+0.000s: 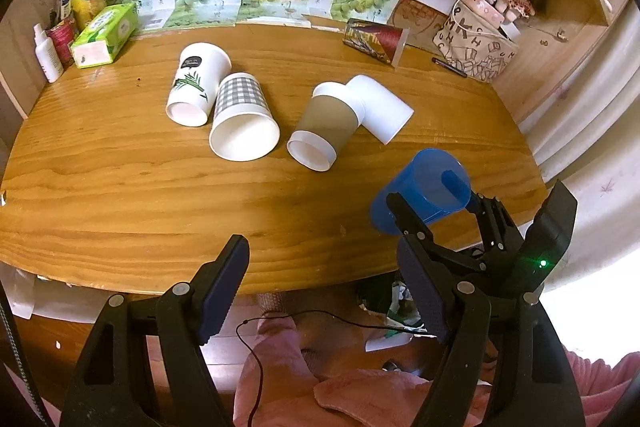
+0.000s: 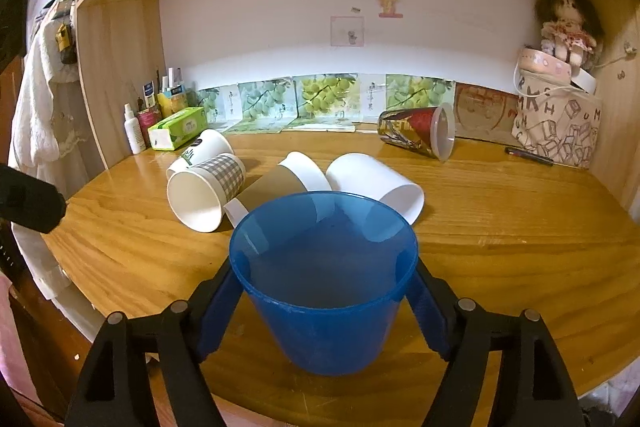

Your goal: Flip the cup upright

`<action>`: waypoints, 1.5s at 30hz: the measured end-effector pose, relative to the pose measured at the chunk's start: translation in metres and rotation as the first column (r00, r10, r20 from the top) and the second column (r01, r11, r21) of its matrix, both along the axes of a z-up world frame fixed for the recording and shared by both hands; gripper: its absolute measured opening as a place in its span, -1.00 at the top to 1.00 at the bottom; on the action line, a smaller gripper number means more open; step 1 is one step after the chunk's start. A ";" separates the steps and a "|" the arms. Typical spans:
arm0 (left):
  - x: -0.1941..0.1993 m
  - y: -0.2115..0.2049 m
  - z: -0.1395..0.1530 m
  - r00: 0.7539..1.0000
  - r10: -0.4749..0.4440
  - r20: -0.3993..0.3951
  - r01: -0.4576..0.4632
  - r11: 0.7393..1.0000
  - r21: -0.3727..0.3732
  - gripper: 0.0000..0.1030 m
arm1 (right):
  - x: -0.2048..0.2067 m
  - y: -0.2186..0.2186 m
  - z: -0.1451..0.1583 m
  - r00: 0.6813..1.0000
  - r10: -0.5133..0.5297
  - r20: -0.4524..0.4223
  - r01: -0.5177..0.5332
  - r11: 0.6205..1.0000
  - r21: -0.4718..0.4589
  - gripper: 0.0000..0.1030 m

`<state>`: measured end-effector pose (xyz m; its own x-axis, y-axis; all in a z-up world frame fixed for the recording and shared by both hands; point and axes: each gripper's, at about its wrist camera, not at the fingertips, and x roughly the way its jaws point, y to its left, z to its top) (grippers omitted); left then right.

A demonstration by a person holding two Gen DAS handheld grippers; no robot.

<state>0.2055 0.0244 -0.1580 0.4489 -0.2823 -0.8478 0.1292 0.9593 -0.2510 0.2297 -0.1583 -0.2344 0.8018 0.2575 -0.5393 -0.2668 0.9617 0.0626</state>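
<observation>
A translucent blue plastic cup [image 2: 324, 287] is held between the fingers of my right gripper [image 2: 324, 279], mouth up and tilted a little towards the far side, just above the wooden desk [image 2: 500, 227]. In the left wrist view the same cup [image 1: 424, 187] shows at the desk's near right edge with my right gripper [image 1: 436, 207] shut on it. My left gripper [image 1: 324, 291] is open and empty, in front of the desk's near edge.
Several paper cups lie on their sides mid-desk: a leaf-print cup [image 1: 198, 83], a checked cup [image 1: 242, 115], a brown-sleeved cup [image 1: 324, 125] and a white cup [image 1: 380, 107]. A patterned cup [image 1: 376, 41] lies at the back. A tissue box [image 1: 106, 35] stands back left, a bag [image 1: 476, 47] back right.
</observation>
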 end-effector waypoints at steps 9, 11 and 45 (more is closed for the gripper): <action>-0.022 0.014 0.003 0.998 0.064 0.014 -0.063 0.998 -0.015 -0.54 | -0.009 0.005 -0.002 0.996 0.021 -0.089 -0.027 0.998 -0.061 -0.60; -0.031 0.014 0.003 0.998 0.061 0.020 -0.060 0.998 -0.017 -0.54 | -0.021 0.004 0.000 0.994 0.028 -0.108 -0.037 0.996 -0.082 -0.60; -0.167 -0.027 0.106 0.935 0.194 0.297 -0.224 0.972 0.070 -0.70 | -0.203 -0.045 0.175 0.962 -0.111 -0.251 0.137 0.986 0.090 -0.97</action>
<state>0.0385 -0.0028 -0.0520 0.7160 -0.0757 -0.6940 -0.0250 0.9907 -0.1339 0.0265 -0.2036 -0.0592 0.6779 0.2301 -0.6982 -0.1097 0.9708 0.2135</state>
